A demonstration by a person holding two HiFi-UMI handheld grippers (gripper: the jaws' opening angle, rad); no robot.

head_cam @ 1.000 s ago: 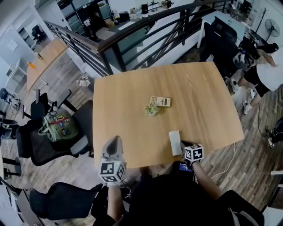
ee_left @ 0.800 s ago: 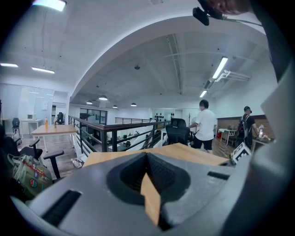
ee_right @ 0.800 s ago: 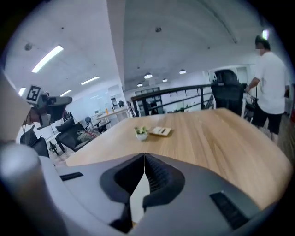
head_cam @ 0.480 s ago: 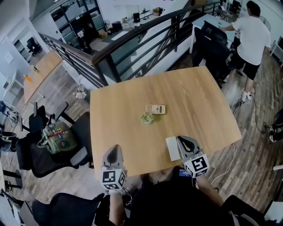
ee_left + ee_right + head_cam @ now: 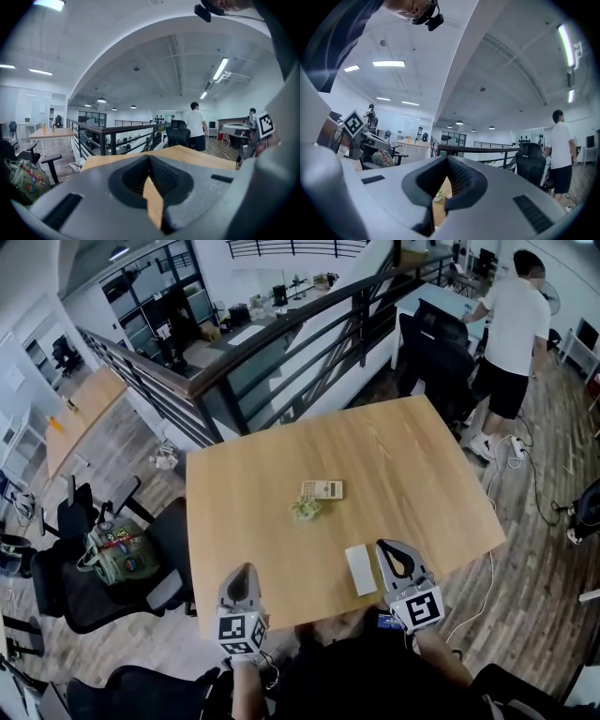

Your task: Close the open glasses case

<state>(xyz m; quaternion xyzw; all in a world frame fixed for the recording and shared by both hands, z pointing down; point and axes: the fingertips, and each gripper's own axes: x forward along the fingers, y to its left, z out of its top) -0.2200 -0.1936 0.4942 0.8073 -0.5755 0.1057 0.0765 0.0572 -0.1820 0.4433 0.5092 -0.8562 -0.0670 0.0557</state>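
Wooden table (image 5: 412, 465) mid-frame, white glasses case (image 5: 359, 569) closed near its lower edge, left gripper (image 5: 241, 573) lower left, right gripper (image 5: 389, 549) beside case, both claws pinched together, empty.

case (image 5: 359, 569) near table (image 5: 422, 474) edge; calculator (image 5: 322, 489) behind

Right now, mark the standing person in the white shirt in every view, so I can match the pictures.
Head view: the person in the white shirt stands at top right, beyond the table.
Left gripper view: right of centre, past the table's far edge.
Right gripper view: at the right edge.
Shared landmark: the black railing, left of the person in all three.
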